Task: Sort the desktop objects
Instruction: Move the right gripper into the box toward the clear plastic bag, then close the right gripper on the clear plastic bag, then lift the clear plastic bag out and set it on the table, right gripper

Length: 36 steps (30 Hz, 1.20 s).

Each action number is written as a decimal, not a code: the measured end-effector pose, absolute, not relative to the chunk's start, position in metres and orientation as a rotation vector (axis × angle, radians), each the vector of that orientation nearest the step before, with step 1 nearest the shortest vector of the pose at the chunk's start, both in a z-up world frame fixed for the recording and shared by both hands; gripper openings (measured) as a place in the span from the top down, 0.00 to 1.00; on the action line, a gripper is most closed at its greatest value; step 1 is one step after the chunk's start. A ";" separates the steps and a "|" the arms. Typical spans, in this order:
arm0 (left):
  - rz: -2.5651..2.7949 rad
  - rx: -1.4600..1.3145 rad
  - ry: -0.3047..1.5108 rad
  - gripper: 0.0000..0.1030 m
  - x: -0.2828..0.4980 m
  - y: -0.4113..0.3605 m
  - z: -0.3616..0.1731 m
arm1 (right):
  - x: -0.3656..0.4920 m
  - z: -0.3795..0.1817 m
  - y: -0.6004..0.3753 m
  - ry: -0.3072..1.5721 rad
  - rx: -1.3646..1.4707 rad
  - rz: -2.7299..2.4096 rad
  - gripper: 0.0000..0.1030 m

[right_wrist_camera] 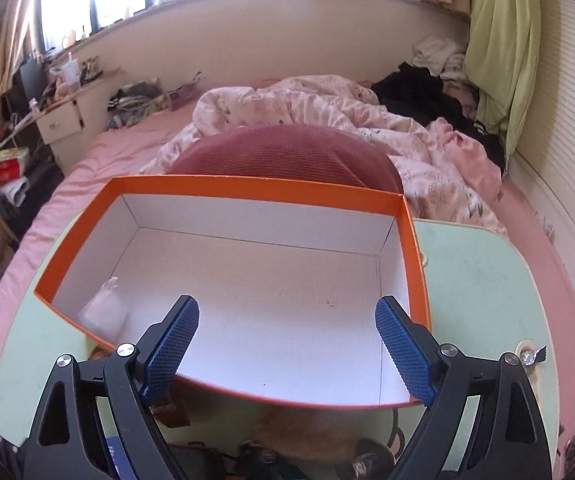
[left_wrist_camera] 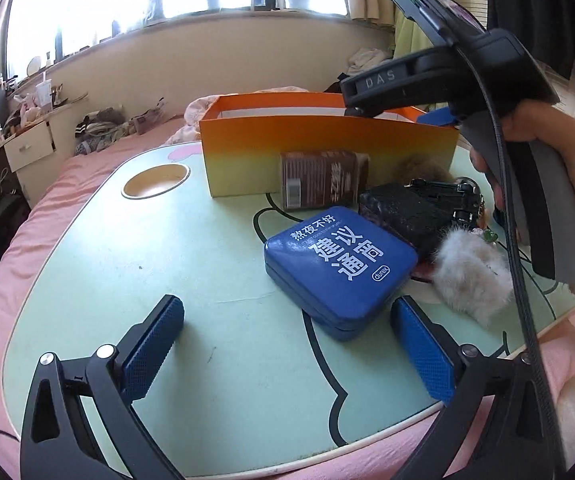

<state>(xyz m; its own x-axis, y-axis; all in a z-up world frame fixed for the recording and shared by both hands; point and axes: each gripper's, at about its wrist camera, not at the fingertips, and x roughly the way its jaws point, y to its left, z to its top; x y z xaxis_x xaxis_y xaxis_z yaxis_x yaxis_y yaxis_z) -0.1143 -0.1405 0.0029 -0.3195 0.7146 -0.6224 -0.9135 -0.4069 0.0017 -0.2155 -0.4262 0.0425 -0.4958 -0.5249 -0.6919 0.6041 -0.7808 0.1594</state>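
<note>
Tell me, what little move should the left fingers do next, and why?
Probably slide the left gripper a bit to the right and forward so its open fingers straddle the blue tin. Only the right finger is beside the tin now, nothing is gripped, and the orange box it likely goes in holds just a small clear packet.

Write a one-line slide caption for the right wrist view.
Open right gripper hovers over the orange box, empty except for a clear plastic item in its corner.

glossy blue tin (left_wrist_camera: pixel 339 268), matt cardboard box (right_wrist_camera: pixel 223 188), fluffy, perhaps fur, pompom (left_wrist_camera: pixel 471 276)
</note>
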 end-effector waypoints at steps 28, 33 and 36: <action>1.826 -0.638 0.435 0.00 -0.113 -0.143 0.005 | -0.209 0.037 -0.561 0.237 1.470 -1.778 0.49; 1.813 -0.624 0.439 0.00 -0.112 -0.142 0.005 | -0.209 0.049 -0.549 0.188 1.422 -1.822 0.83; 1.806 -0.621 0.440 0.00 -0.112 -0.142 0.005 | -0.219 0.063 -0.524 0.058 1.394 -1.821 0.83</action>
